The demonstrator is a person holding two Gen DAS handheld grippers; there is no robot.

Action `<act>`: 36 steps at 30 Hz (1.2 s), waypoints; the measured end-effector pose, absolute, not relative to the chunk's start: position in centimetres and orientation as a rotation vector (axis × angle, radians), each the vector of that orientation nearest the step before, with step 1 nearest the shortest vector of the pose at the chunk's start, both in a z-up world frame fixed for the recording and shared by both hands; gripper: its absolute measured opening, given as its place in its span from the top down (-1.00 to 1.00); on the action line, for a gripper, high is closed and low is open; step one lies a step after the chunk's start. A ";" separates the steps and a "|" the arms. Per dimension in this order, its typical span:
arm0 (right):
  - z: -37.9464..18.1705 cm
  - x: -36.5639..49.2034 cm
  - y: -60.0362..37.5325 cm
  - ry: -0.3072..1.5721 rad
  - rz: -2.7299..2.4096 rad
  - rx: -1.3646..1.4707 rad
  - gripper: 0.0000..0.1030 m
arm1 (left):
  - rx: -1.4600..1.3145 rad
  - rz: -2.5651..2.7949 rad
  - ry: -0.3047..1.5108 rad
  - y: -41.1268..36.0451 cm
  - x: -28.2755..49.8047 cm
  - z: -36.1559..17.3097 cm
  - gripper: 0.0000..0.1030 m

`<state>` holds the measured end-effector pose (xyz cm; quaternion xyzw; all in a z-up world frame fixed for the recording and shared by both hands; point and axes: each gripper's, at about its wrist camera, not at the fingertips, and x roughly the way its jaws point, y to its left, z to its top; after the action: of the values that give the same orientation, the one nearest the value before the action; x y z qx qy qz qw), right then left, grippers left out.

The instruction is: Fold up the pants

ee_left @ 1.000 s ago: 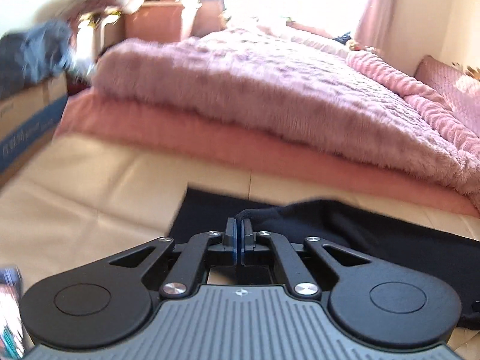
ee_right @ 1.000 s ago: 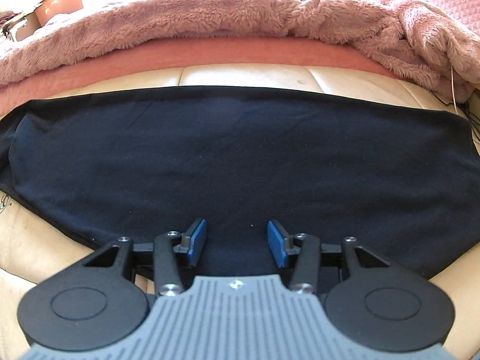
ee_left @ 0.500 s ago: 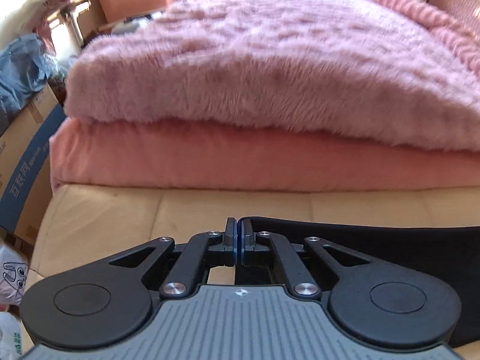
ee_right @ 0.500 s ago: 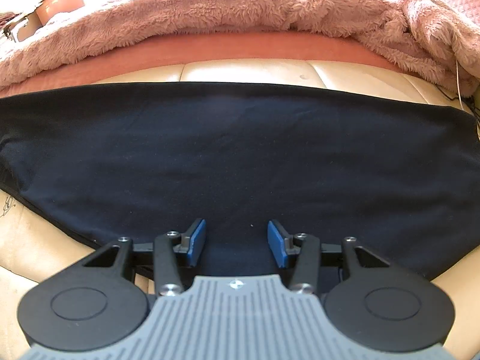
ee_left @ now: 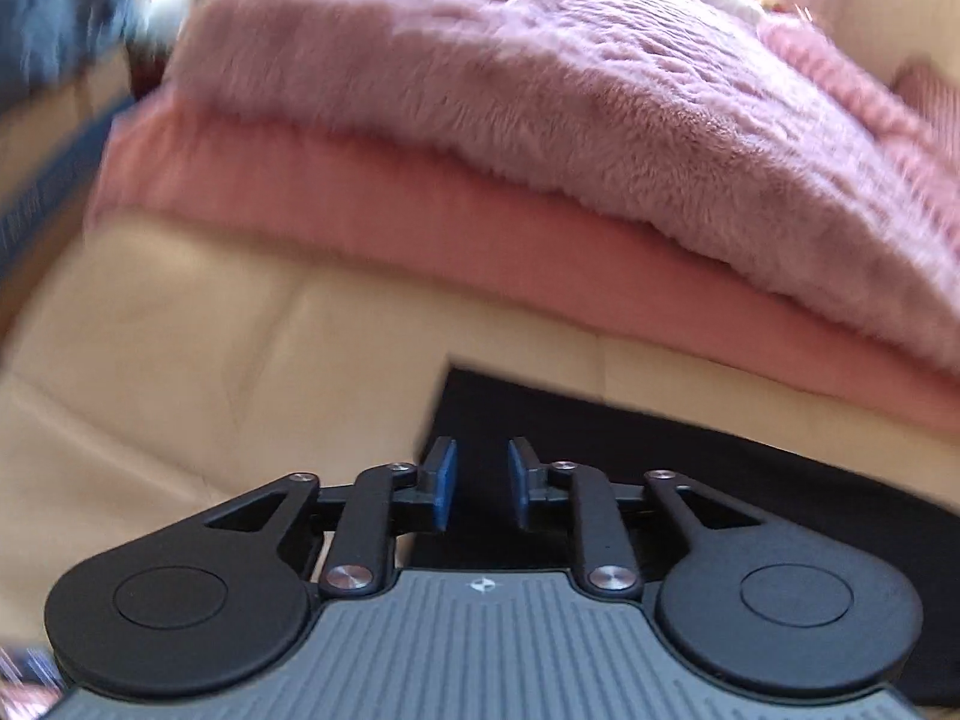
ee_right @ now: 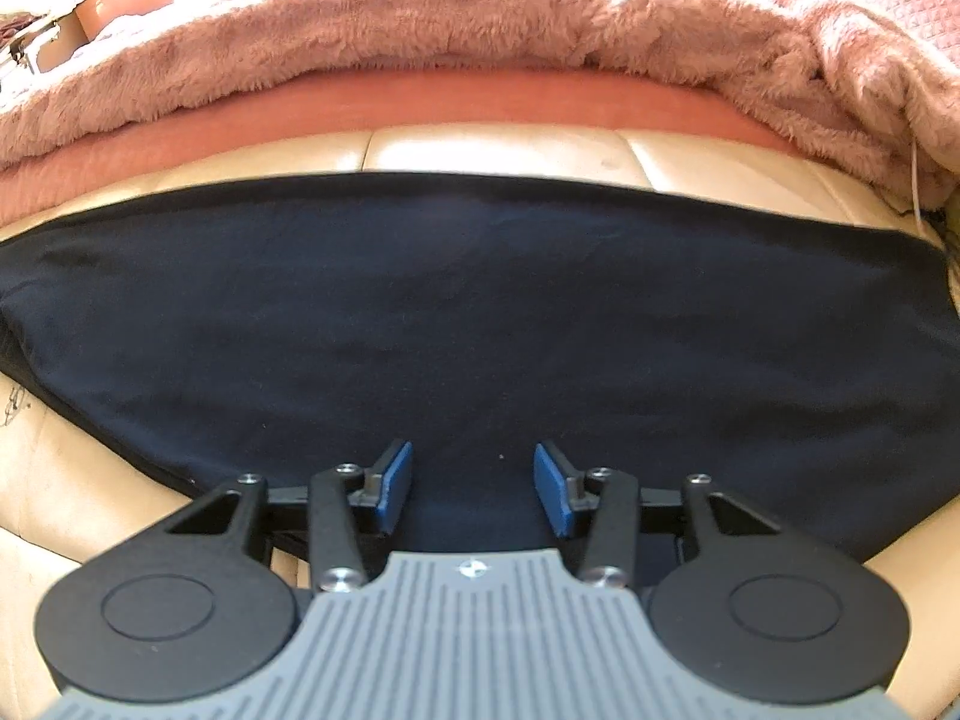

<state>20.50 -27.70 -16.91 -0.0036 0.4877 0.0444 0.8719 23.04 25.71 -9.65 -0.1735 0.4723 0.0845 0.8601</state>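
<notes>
The dark navy pants (ee_right: pixel 480 312) lie flat and spread wide across a cream leather surface (ee_right: pixel 492 150). My right gripper (ee_right: pixel 474 486) is open and empty, just above the near edge of the pants. In the left wrist view the pants (ee_left: pixel 630 450) end in a square corner at the left. My left gripper (ee_left: pixel 480 480) is open and empty over that corner. The view is blurred by motion.
A fluffy pink blanket (ee_left: pixel 540 90) on a salmon sheet (ee_left: pixel 420 222) lies behind the pants. It also shows in the right wrist view (ee_right: pixel 420 24). A cardboard box (ee_left: pixel 36 138) stands at the far left. Bare cream leather (ee_left: pixel 210 360) lies left of the pants.
My left gripper was shut on the pants' edge and has opened, letting it go; the corner now lies flat. The right gripper has stayed open over the pants.
</notes>
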 end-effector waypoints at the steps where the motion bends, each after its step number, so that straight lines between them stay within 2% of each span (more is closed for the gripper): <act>1: -16.6 20.2 -27.7 1.009 0.097 -0.011 0.18 | -0.422 0.174 0.993 25.9 22.4 -10.1 0.42; 8: -14.6 17.1 -27.0 1.018 0.155 -0.135 0.18 | -0.622 0.182 0.953 25.7 20.6 -12.2 0.38; 11: -14.3 15.7 -26.9 1.029 0.176 -0.199 0.18 | -0.687 0.173 0.932 25.8 20.4 -12.4 0.26; 16: -14.8 15.0 -25.9 1.019 0.204 -0.330 0.24 | -0.712 0.217 0.931 25.9 21.3 -13.2 0.28; 18: -15.3 15.3 -25.6 1.020 0.210 -0.380 0.25 | -0.721 0.235 0.935 26.1 21.2 -13.7 0.45; 19: -15.6 15.4 -25.3 1.027 0.215 -0.411 0.30 | -0.721 0.240 0.936 26.1 21.3 -13.9 0.66; 20: -16.0 15.5 -25.1 1.034 0.219 -0.444 0.43 | -0.715 0.240 0.935 26.0 21.4 -14.0 0.86; 21: -16.2 15.6 -25.1 1.039 0.224 -0.467 0.55 | -0.701 0.242 0.928 25.9 21.5 -14.0 0.93; 22: -16.4 15.6 -25.0 1.042 0.230 -0.474 0.85 | -0.686 0.245 0.920 25.8 21.6 -13.8 1.00; 25: -15.8 15.6 -25.5 1.015 0.226 -0.444 1.00 | -0.627 0.245 0.868 25.3 21.6 -12.2 1.00; 28: -14.7 16.0 -26.6 0.997 0.212 -0.370 1.00 | -0.530 0.248 0.845 24.6 22.5 -10.1 1.00; 32: -14.2 17.2 -28.0 1.005 0.189 -0.246 1.00 | -0.428 0.282 1.012 23.8 25.7 -9.8 1.00; 33: -14.2 17.5 -28.2 1.014 0.188 -0.222 1.00 | -0.450 0.285 1.024 23.9 26.0 -9.9 0.94; 34: -14.3 17.8 -28.3 1.018 0.188 -0.213 1.00 | -0.470 0.302 1.036 24.0 26.1 -10.1 0.71; 35: -14.4 17.9 -28.2 1.018 0.191 -0.215 1.00 | -0.493 0.326 1.050 24.2 25.8 -10.5 0.38; 36: -14.5 17.8 -28.1 1.020 0.195 -0.220 1.00 | -0.534 0.350 1.054 24.5 25.4 -10.9 0.25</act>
<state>17.79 -28.06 -14.53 -0.1050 0.4862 0.0932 0.8625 25.39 24.54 -10.88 -0.2506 0.4942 0.1641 0.8161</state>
